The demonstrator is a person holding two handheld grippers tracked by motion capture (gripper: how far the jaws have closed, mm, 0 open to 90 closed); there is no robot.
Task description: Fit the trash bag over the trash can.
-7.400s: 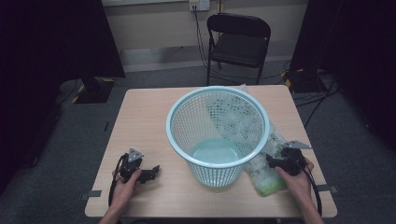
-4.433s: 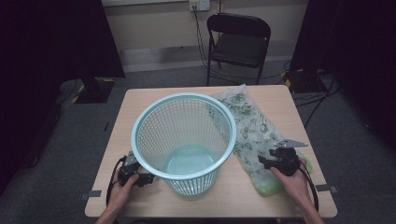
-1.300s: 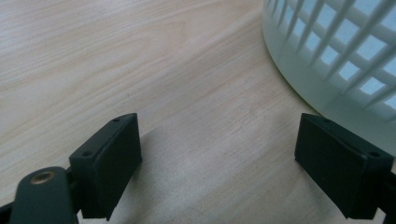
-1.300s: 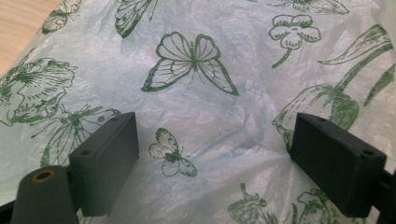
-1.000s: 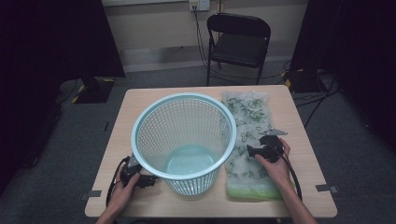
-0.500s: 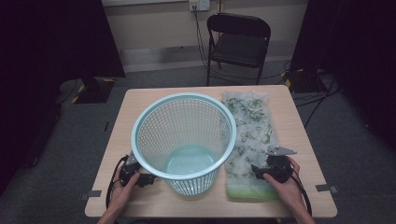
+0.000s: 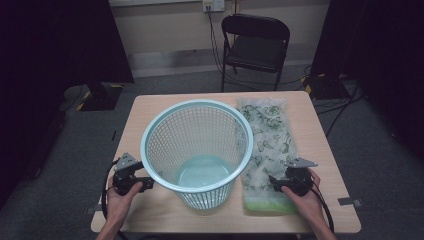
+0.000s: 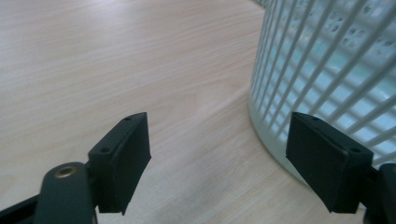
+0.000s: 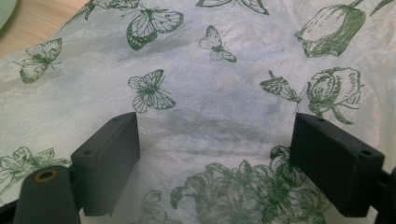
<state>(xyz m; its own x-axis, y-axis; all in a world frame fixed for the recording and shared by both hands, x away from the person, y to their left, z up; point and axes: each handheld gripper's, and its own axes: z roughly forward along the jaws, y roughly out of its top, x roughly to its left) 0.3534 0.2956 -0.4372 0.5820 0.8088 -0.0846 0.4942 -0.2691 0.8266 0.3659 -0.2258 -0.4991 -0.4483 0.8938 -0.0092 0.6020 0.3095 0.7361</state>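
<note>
Lying flat at right of frame, the translucent plastic bag printed with green butterflies (image 7: 267, 150) runs lengthwise top to bottom beside the pale-blue mesh basket (image 7: 196, 150). Right gripper (image 7: 280, 183) hovers over its near end, jaws wide, empty. Left gripper (image 7: 145, 184), jaws just closing slightly, nothing between them, flanks the basket.

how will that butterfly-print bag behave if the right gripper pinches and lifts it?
Likely floppy: the bag lies flat and wrinkled on the table, so it should drape from the pinch. Probably very light, thin see-through film. The open right gripper may struggle to catch a layer lying so flat.
</note>
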